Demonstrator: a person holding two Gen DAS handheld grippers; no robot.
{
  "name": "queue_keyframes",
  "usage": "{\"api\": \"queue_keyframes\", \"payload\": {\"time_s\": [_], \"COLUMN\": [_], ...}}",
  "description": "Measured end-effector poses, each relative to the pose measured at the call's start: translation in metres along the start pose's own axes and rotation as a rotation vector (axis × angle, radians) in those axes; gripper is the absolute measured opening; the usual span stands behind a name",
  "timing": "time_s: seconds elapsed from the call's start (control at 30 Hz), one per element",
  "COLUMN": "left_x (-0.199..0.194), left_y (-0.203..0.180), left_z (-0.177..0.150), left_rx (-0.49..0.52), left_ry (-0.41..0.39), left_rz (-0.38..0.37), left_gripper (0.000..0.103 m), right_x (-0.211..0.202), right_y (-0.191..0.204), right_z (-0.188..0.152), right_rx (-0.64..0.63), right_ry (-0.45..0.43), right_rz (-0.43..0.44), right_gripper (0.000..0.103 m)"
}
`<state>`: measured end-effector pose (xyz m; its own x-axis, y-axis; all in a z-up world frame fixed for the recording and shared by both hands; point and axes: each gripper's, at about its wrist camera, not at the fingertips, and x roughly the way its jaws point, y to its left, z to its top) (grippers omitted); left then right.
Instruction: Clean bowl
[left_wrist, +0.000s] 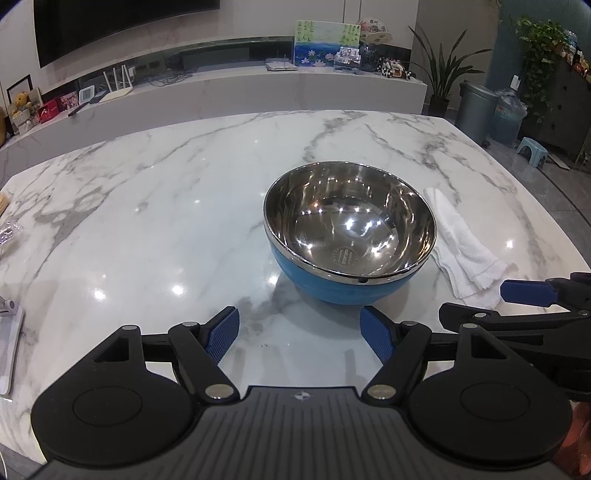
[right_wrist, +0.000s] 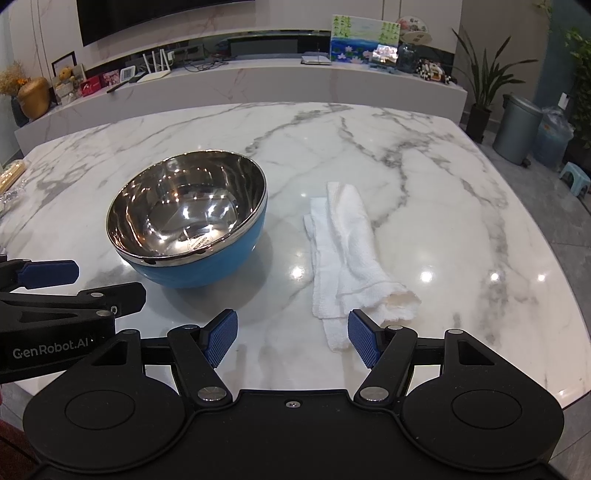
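Observation:
A blue bowl (left_wrist: 349, 236) with a shiny steel inside stands upright on the white marble table (left_wrist: 147, 206); it also shows in the right wrist view (right_wrist: 188, 221). A folded white cloth (right_wrist: 347, 254) lies just right of the bowl, also in the left wrist view (left_wrist: 461, 247). My left gripper (left_wrist: 299, 334) is open and empty, just short of the bowl's near side. My right gripper (right_wrist: 291, 338) is open and empty, its right pad (right_wrist: 364, 341) at the cloth's near end. Each gripper shows in the other's view, at the edge.
A low marble shelf (right_wrist: 258, 77) with pictures, a router and ornaments runs behind the table. A grey bin (right_wrist: 517, 125), plants and a small stool (right_wrist: 574, 181) stand on the floor at right. Small items lie at the table's left edge (left_wrist: 9, 232).

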<state>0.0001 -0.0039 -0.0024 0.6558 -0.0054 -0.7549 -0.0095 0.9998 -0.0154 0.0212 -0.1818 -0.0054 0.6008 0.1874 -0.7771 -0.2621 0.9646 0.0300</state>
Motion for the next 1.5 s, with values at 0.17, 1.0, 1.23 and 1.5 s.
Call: {"api": "queue_keyframes", "payload": {"time_s": [0.17, 1.0, 1.23, 1.5], "left_x": [0.0004, -0.0010, 0.0015, -0.0040], "left_y": [-0.0005, 0.0005, 0.0008, 0.0048], "left_z": [-0.0003, 0.0010, 0.0012, 0.0048], "left_rx": [0.006, 0.031, 0.018, 0.001], "left_ry": [0.004, 0.024, 0.059, 0.067], "left_rz": [0.003, -0.022, -0.046, -0.070], "left_gripper": [0.071, 0.071, 0.071, 0.071], "right_x": [0.0001, 0.0025, 0.0034, 0.0042], "right_y": [0.0010, -0.0028, -0.0029, -0.0051], "right_z": [-0.0005, 0.0025, 0.0027, 0.0022], "right_rx": [-0.001, 0.003, 0.001, 0.014], "right_ry": [0.001, 0.002, 0.005, 0.000], "right_rz": [0.000, -0.004, -0.006, -0.013], "right_gripper": [0.064, 0.064, 0.064, 0.064]}}
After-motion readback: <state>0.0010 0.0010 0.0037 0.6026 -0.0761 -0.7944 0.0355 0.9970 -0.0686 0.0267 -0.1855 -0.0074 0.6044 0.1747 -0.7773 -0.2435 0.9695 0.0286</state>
